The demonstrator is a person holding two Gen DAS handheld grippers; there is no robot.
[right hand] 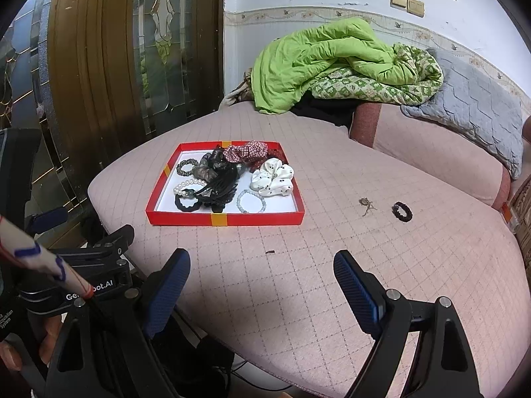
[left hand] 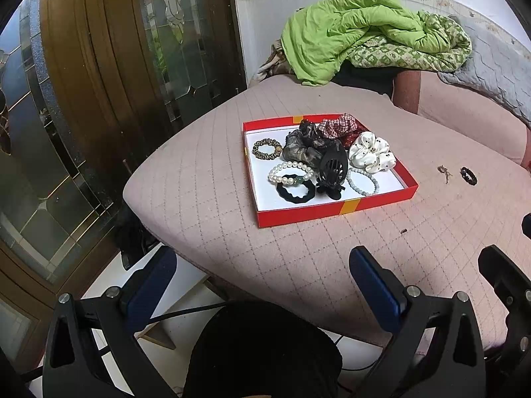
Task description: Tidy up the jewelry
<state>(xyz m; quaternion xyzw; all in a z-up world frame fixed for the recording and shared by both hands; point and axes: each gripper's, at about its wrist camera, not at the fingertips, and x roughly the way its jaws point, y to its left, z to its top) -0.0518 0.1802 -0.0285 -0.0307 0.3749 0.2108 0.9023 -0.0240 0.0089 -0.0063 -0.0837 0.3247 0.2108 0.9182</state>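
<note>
Nearest, the left gripper point(left hand: 262, 285) and right gripper point(right hand: 262, 285) hover with jaws wide apart, holding nothing. Farther on the pink bed point(right hand: 298, 298) sits a red tray point(right hand: 225, 219) of jewelry, a black hair tie point(right hand: 402, 211) lying apart to its right.

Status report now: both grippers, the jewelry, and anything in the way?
Left gripper open, empty. Right gripper open, empty. Red tray filled; black hair tie and small brown piece lie outside on the pink cushion. Path unobstructed.
</note>
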